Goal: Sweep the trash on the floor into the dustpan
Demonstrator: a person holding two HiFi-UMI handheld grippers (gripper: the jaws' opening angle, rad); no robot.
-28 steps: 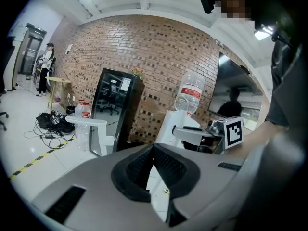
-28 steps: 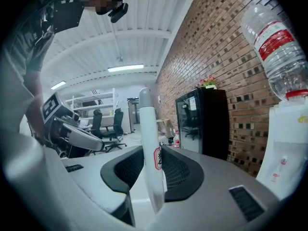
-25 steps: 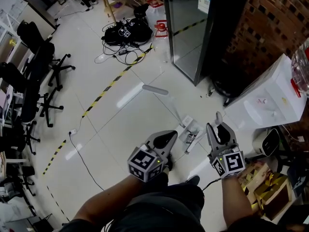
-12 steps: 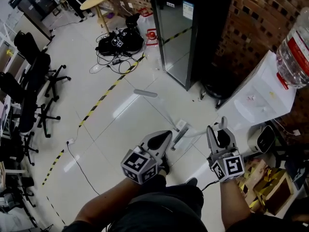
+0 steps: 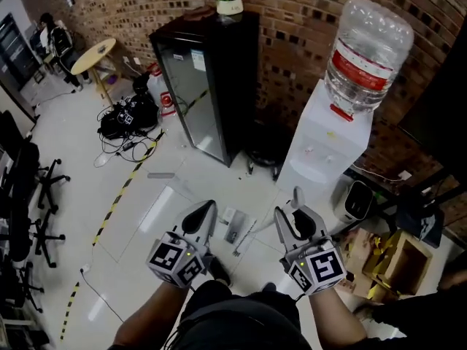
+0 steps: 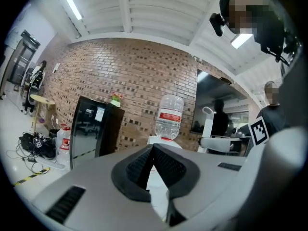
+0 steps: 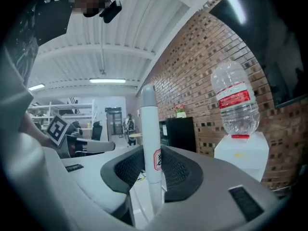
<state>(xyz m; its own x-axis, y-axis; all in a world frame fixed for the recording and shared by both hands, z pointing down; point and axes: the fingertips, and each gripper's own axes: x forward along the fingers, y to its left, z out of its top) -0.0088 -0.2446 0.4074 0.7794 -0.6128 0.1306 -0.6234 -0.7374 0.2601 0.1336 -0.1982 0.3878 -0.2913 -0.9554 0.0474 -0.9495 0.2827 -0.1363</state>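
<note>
Sweeping had yet to begin, to judge by the floor (image 5: pixel 146 210). The right claw (image 7: pixel 153 160) was clamped on a white upright handle (image 7: pixel 148 129), presumably the broom's, whose rounded grey top rose above the pads. The left claw (image 6: pixel 153 150) was pressed together with nothing seen between its pads. What looked like the dustpan (image 5: pixel 232 223) lay flat on the tiles between and just ahead of the two claws, and no view showed whether it held anything. Farther on, a few small scraps (image 5: pixel 249 168) lay loose near the foot of the black fridge (image 5: pixel 201 86), well apart from the pan. Gathering them and pushing them in all appeared left to do.

Both forearms were held close to the body and roughly parallel, marker cubes up, with the claws pointed forward and slightly upward over the floor. The right one aimed towards the water dispenser (image 5: pixel 321 141) against the brick wall, the left towards the fridge beside it
</note>
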